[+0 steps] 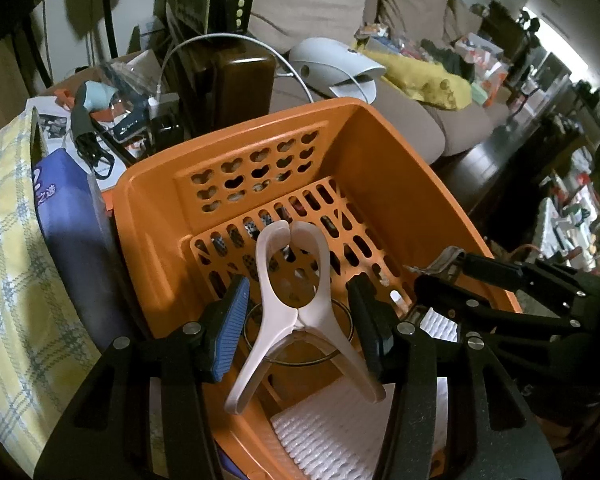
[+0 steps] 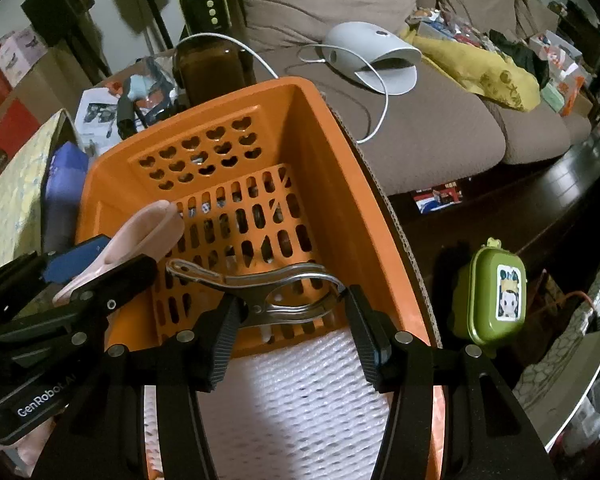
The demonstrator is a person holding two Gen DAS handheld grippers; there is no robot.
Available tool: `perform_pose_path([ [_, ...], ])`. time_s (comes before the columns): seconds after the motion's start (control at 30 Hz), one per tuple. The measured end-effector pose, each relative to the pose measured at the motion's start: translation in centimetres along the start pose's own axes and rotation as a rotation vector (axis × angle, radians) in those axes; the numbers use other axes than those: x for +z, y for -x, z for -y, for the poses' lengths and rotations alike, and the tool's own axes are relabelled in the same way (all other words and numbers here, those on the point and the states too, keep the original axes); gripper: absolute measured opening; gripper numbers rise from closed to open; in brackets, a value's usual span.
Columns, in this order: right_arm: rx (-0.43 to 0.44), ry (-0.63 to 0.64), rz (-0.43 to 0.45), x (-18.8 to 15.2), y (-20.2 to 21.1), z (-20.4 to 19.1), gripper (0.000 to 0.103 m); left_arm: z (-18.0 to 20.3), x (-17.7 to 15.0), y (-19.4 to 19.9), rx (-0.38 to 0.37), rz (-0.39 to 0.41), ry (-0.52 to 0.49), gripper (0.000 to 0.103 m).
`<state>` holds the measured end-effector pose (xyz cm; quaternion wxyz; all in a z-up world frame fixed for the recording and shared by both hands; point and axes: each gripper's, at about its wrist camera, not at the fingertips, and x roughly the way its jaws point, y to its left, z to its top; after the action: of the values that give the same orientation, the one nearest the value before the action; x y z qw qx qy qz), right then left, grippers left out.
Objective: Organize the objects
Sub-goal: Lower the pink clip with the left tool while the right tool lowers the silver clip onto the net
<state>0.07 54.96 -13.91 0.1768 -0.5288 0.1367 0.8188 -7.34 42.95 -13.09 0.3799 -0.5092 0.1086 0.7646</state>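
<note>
— Two clips, one in each of my grippers, and both hang over the orange basket (image 1: 380,148).

— Which way does each lie from your jaws?

— My left gripper (image 1: 298,320) is half spread, and the white plastic clip (image 1: 296,280) stands between the pads. Its long axis runs forward, away from me: nose ahead of the fingertips, splayed handles trailing back between the fingers. Whether the pads truly press it I cannot tell; it looks held at its waist.

— And the right?

— My right gripper (image 2: 292,328) pinches the metal clip (image 2: 268,292) by its looped handles, jaws part open around them. That one lies crosswise, its nose sticking out past my left pad towards the other gripper.

— Where do they sit against the basket?

— Both are above its slotted floor, ahead of the white mesh pad (image 2: 300,400) lying beneath my fingers.

— Which goes first?

— Neither is clearly nearer, I judge. Each needs only a spreading of the jaws to drop straight in.
</note>
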Motion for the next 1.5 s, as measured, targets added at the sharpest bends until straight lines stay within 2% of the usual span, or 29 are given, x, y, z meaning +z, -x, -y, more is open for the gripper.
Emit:
perform_pose_path([
  [1.5, -0.02, 0.008, -0.07, -0.8, -1.6, -0.4, 0.054, -0.6, 0.0, -1.1, -0.02, -0.076, 0.015, 0.048],
])
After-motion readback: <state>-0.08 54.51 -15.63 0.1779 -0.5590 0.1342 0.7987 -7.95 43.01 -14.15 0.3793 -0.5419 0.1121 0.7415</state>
